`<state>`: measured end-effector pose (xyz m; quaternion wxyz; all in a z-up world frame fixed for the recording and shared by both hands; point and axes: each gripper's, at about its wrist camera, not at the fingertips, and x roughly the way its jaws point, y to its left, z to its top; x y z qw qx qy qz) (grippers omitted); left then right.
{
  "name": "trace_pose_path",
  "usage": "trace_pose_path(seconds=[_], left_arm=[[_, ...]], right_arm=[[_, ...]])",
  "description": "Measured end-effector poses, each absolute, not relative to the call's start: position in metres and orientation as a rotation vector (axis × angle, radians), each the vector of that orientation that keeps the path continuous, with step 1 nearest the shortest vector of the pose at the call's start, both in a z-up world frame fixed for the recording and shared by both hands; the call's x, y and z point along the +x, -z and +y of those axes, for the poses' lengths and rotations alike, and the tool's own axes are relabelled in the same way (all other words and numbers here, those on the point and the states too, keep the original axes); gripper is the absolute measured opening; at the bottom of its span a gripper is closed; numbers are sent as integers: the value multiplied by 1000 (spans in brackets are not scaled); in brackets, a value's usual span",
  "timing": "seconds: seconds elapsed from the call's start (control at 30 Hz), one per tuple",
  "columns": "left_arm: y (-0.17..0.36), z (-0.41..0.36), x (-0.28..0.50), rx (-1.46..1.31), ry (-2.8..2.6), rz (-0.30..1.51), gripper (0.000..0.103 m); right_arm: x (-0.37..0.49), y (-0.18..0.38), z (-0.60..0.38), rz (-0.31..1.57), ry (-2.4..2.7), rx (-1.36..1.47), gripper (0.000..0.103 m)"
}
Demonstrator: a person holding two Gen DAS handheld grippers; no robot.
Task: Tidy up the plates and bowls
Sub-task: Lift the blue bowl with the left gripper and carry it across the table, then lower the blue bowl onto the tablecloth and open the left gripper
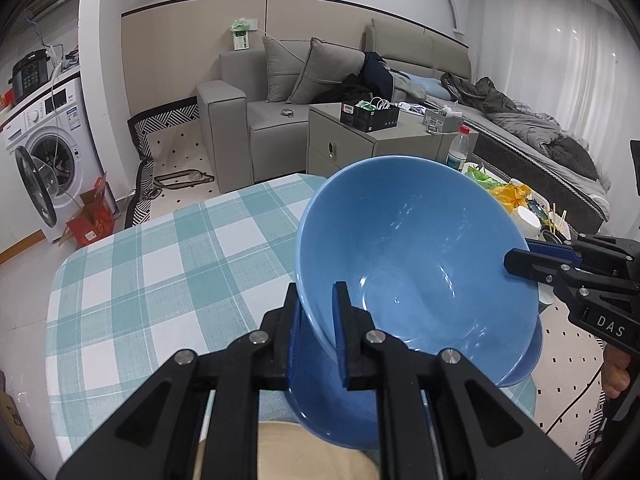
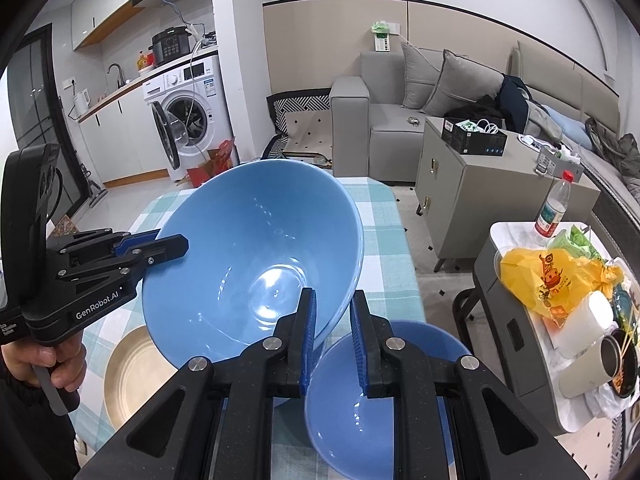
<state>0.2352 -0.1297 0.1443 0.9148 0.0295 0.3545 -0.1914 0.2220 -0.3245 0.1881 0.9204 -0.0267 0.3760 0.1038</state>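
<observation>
Over the near edge of the counter (image 1: 160, 248), which wears a teal-and-white checked cloth, the left tongs (image 1: 316, 332) are clamped on the rim of a big blue bowl (image 1: 416, 256), one blue-padded finger inside the wall and one outside. The right tongs (image 2: 332, 340) pinch the opposite side of the same rim, so the bowl hangs tilted between the two, its hollow turned toward both cameras. In the left view the right tool's black body reads "DAS"; in the right view the left tool reads "GenRobot.AI", with a hand (image 2: 48, 364) wrapped round its grip.

Just beneath the raised bowl a second, smaller blue bowl (image 2: 384, 396) sits upright on the cloth, and left of it in the right view lies a gold-coloured plate (image 2: 128, 376), partly hidden by the big bowl.

To the right, a small side table (image 2: 516, 320) carries a yellow plastic bag (image 2: 552, 276) with an orange printed figure, a white paper cup (image 2: 584, 324), takeaway tubs with skewers, and a clear bottle (image 2: 554, 208) with a red cap and a red-and-white label too small to read.

Further off stand a grey bedside cabinet (image 2: 472, 184) bearing a black box (image 2: 474, 136), a grey sofa (image 2: 384, 120) with cushions, and a bed (image 1: 532, 128) with rumpled bedding. Farthest left, a white washing machine (image 2: 188, 116) has its door swung open, a black electric cooker (image 2: 171, 46) on top; its lettering is illegible.
</observation>
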Motion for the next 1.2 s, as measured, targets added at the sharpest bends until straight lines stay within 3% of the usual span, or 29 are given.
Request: trace_pose_path(seconds=[1.2], left_arm=[[-92, -114, 234, 68, 365, 811, 13]], right_arm=[[243, -131, -314, 866, -258, -74, 18]])
